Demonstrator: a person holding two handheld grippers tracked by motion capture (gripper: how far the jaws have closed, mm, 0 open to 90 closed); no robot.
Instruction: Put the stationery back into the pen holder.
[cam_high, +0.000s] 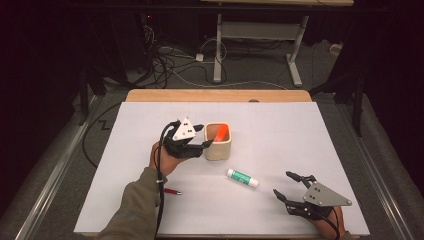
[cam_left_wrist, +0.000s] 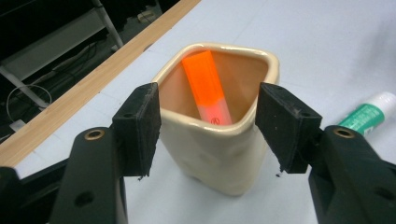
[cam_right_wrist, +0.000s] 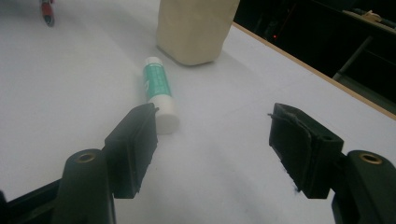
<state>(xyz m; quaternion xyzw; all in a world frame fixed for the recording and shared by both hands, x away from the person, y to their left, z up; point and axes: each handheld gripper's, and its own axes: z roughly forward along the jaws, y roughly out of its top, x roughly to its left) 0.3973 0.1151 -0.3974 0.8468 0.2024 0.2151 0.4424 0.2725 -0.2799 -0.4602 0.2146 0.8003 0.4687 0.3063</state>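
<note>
In the high view, the table has a white top; near its middle stands a cream cup with an orange marker inside, leaning against the far wall. The left gripper is just beside the cup, at its 9 o'clock; the jaws stand apart, one near the far left corner of the cup and one near the front left corner, and I cannot tell from here if they touch it. A glue stick (green label, white cap) lies flat on the table at about 5 o'clock from the cup, near but apart; a small red pen lies at about 7 o'clock from the cup, farther off. The right gripper is low over the table at 4 o'clock from the glue stick, released, with nothing between its jaws.

In the left gripper view, the cup stands upright between the two black pads; the jaws are spread wider than the cup, so it is not grasped; the marker leans inside it, and the glue stick is at 3 o'clock.

In the right gripper view, the jaws are wide open over bare table; the glue stick lies just beyond the left pad, at 11 o'clock; the cup stands behind it at 12 o'clock.
</note>
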